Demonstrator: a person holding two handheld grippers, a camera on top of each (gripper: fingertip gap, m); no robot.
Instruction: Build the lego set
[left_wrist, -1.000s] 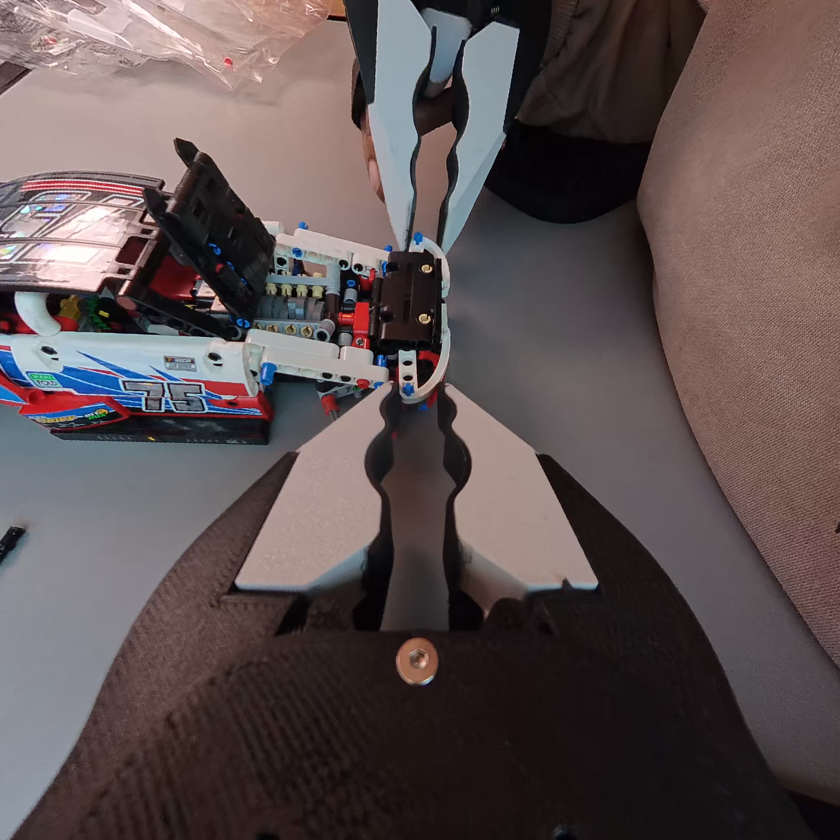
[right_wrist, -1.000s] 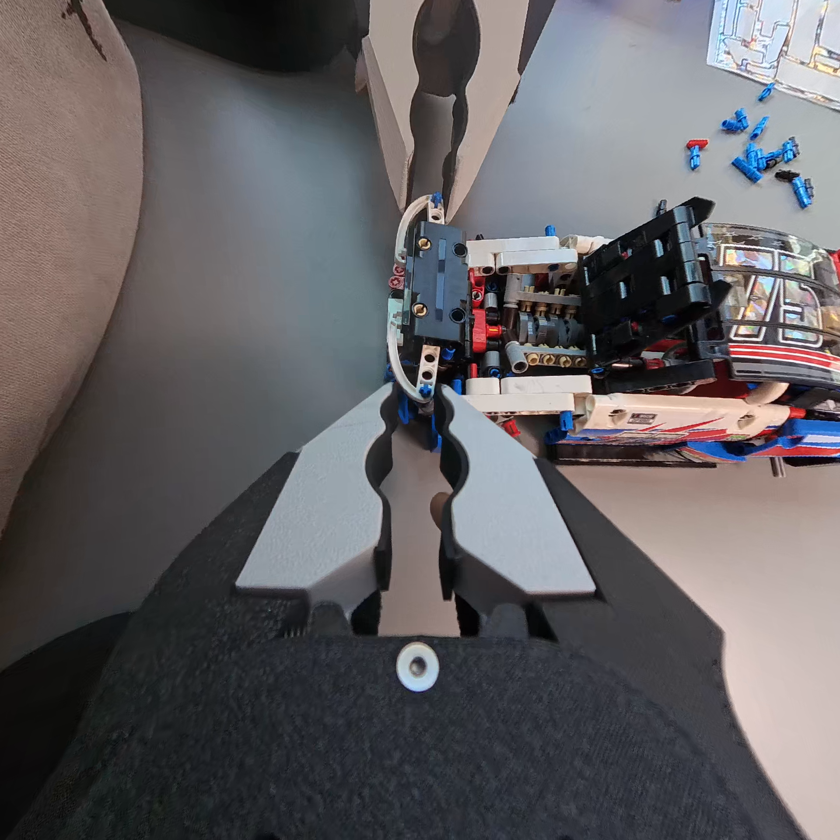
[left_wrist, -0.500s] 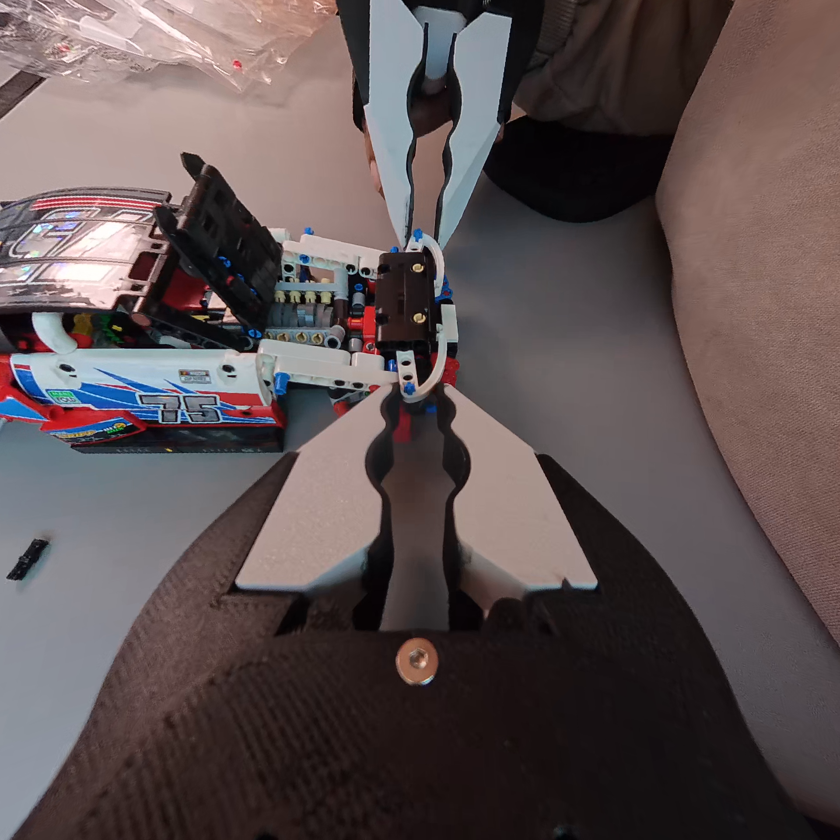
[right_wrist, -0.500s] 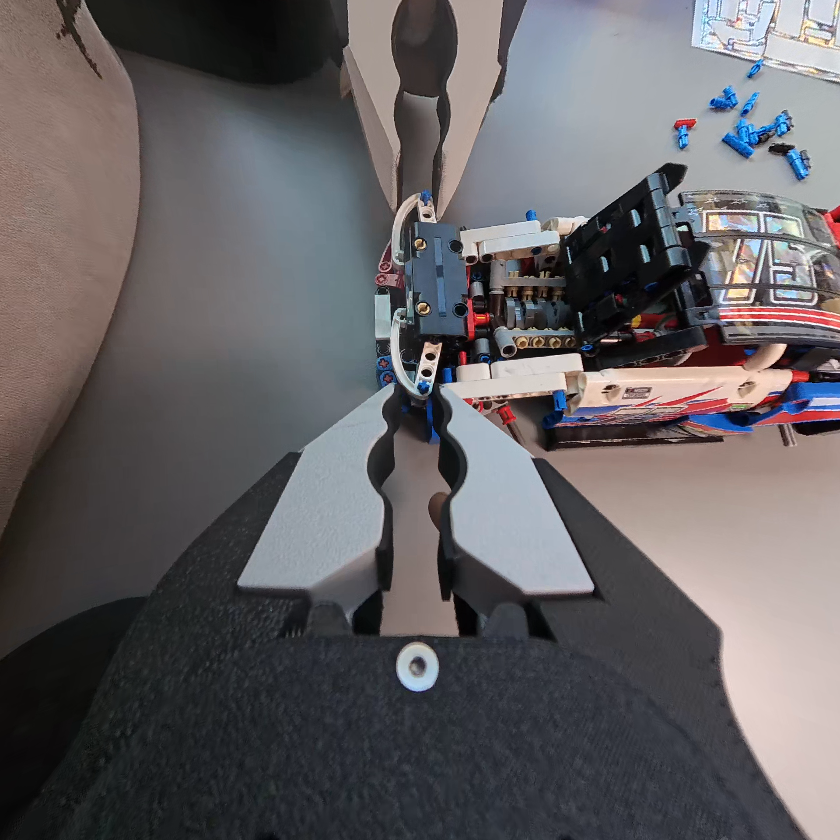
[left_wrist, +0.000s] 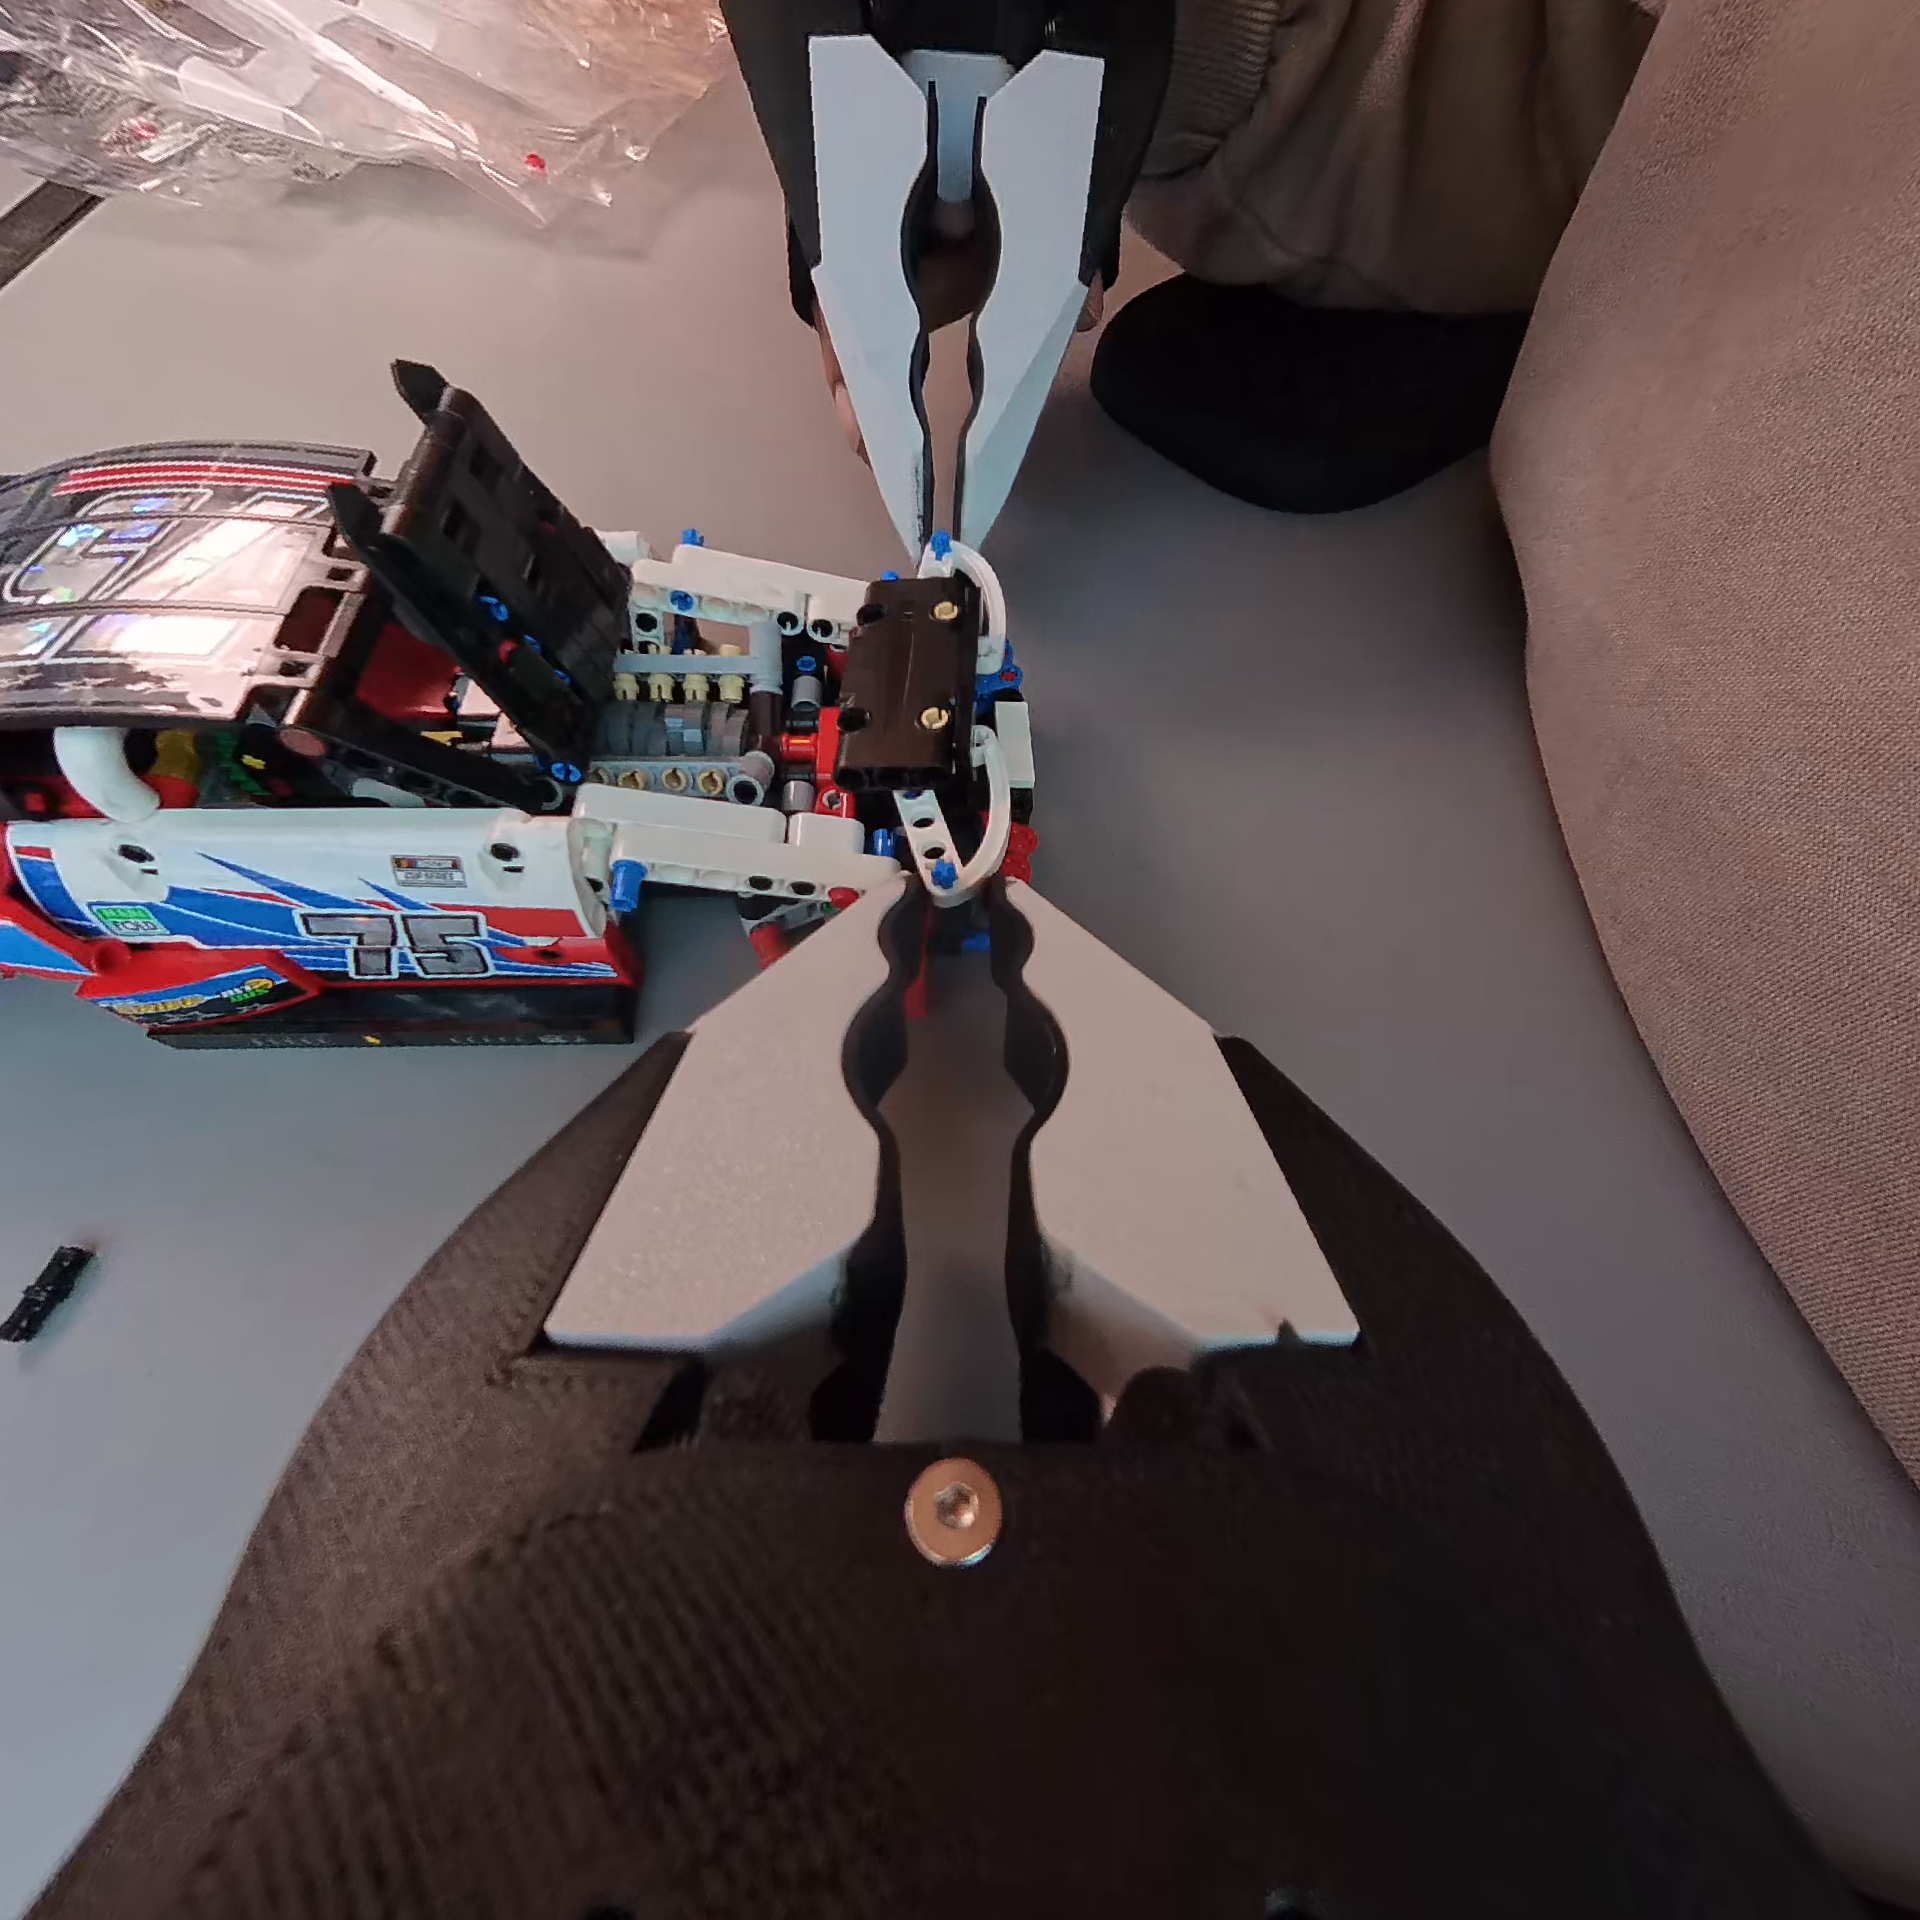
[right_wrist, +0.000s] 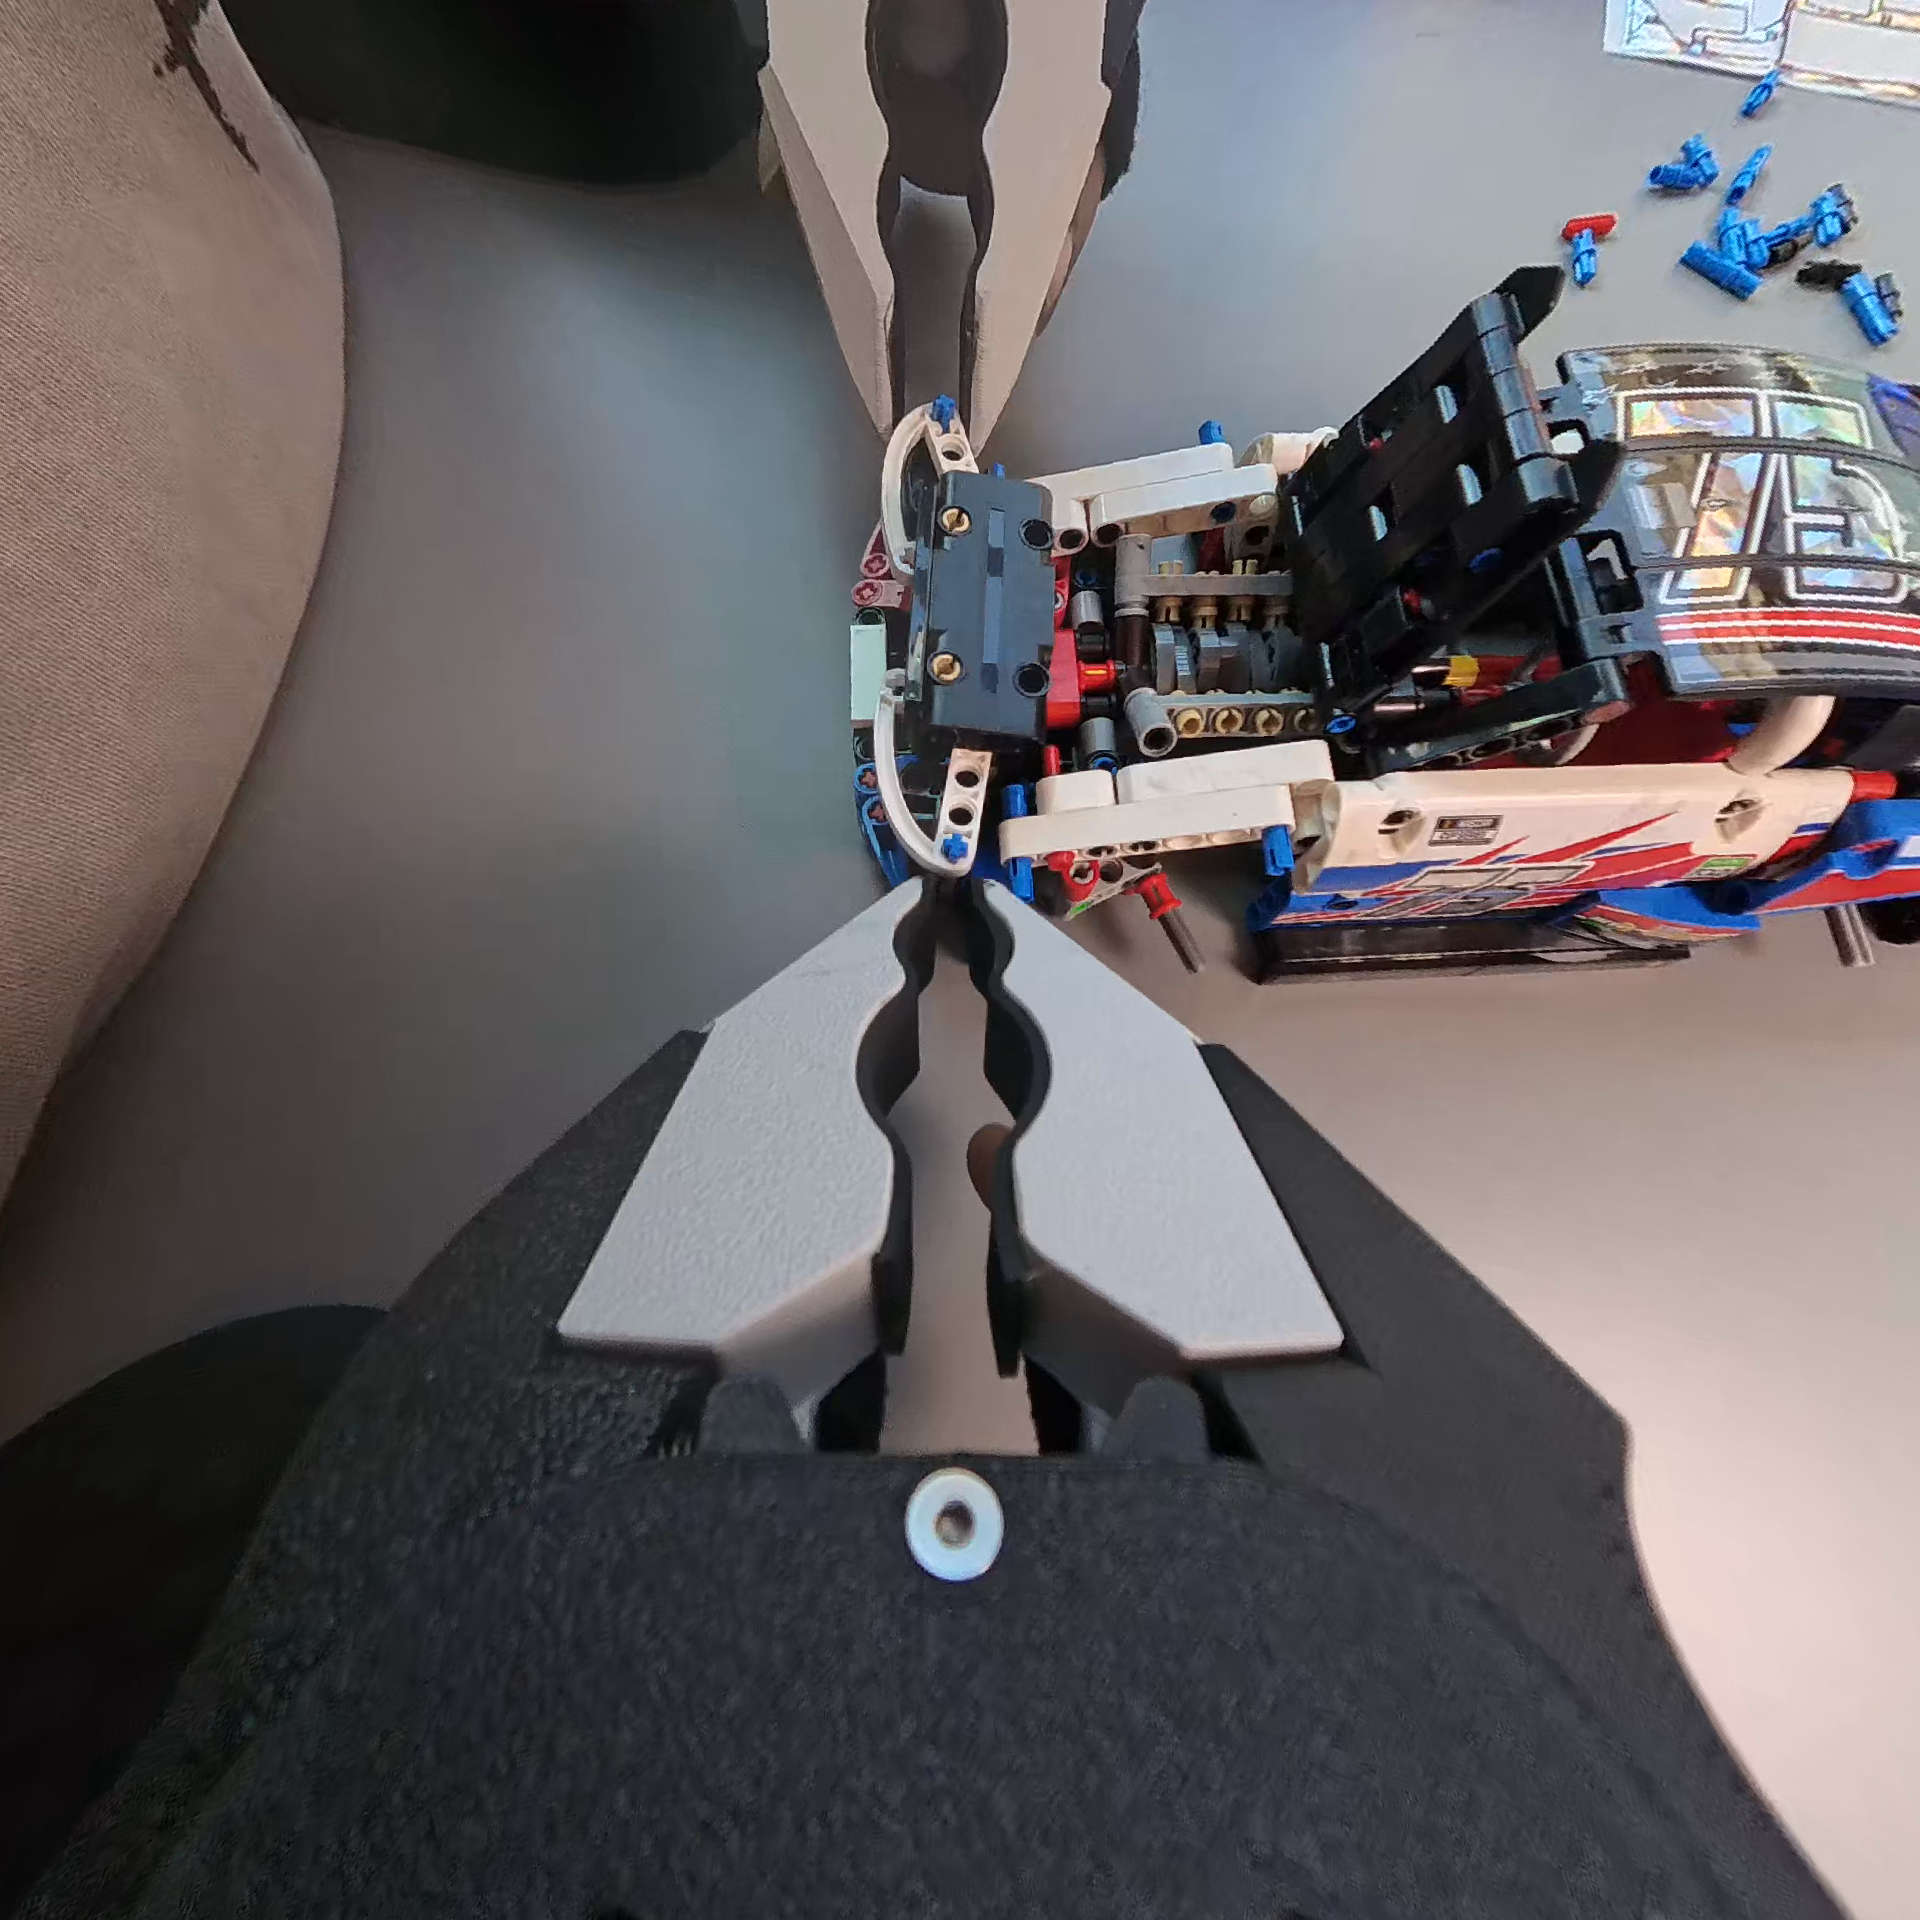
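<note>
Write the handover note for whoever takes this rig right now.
Left gripper: jaws slightly apart, tips flanking the end of one white arch at the car's open end; grip unconfirmed.
Right gripper: jaws nearly closed at the end of the opposite white arch; grip unconfirmed.
Car: on the table, body stickered, black hood raised, black block sitting between the arches.
Left: probably seat both arches; loose blue pins remain unused.
</note>
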